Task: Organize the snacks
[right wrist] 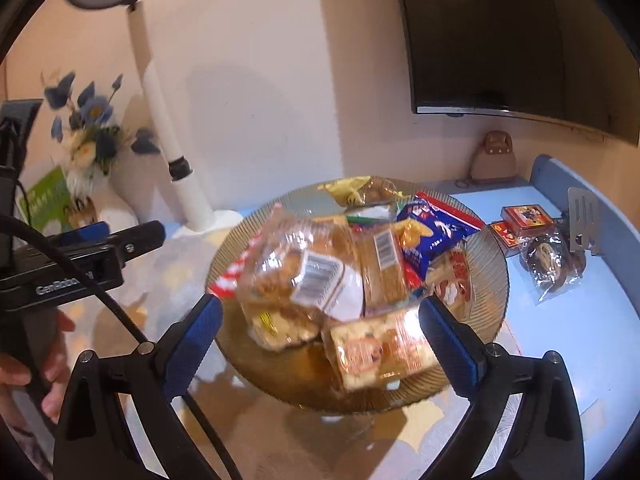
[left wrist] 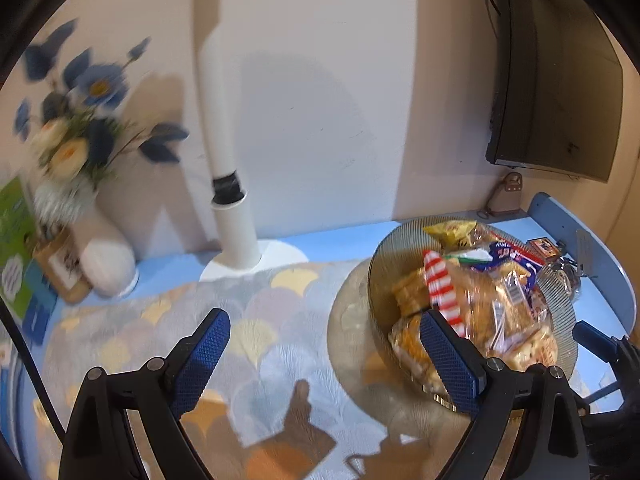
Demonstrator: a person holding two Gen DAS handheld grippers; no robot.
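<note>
Two spread grippers, heaped snack bowl

The left hand-held gripper has its blue-padded fingers spread wide with nothing between them, above a scallop-patterned mat on the blue tabletop. To the right, a ribbed glass bowl holds a heap of wrapped snacks, among them a red-and-white striped packet beside the right finger. Far left stands a vase of blue and white flowers; a white lamp post rises near the wall. A dark screen hangs at far right.
</note>
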